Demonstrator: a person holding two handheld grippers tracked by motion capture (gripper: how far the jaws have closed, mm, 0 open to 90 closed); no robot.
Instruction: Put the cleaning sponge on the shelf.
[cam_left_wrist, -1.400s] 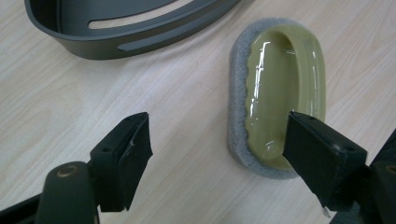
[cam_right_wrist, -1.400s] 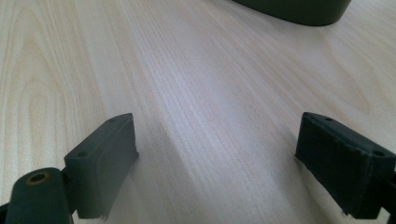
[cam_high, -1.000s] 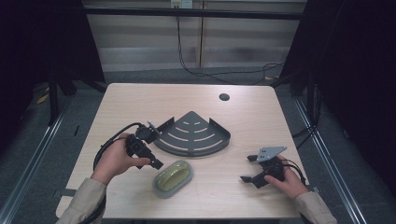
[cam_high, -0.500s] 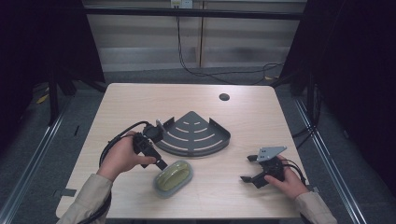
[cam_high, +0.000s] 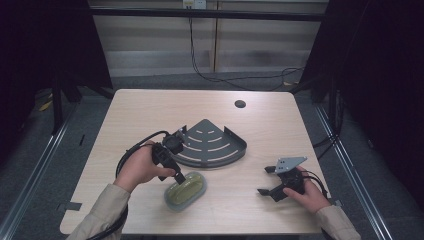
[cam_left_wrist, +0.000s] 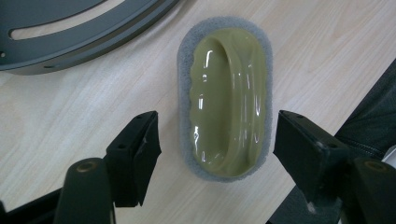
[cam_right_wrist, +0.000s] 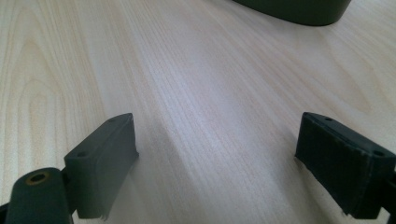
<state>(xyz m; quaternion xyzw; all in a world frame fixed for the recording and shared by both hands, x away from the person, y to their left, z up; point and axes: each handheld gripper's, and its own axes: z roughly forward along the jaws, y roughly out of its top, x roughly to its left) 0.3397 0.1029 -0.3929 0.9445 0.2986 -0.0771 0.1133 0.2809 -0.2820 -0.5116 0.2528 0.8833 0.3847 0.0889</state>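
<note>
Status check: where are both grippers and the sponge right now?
Left gripper open, jaws just closing in, straddling the green-handled sponge, pads not yet touching. Right gripper open, empty, low over the table. Dark corner shelf beside the sponge, not blocking.

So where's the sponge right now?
In the high view the sponge lies on the table's near edge, left of centre, in front of the rack, under the left gripper.

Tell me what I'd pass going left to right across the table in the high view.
Left gripper → green-handled sponge → grey corner shelf → right gripper. The sponge lies just right of the left gripper's jaws, and the shelf sits farther back than the rest.
</note>
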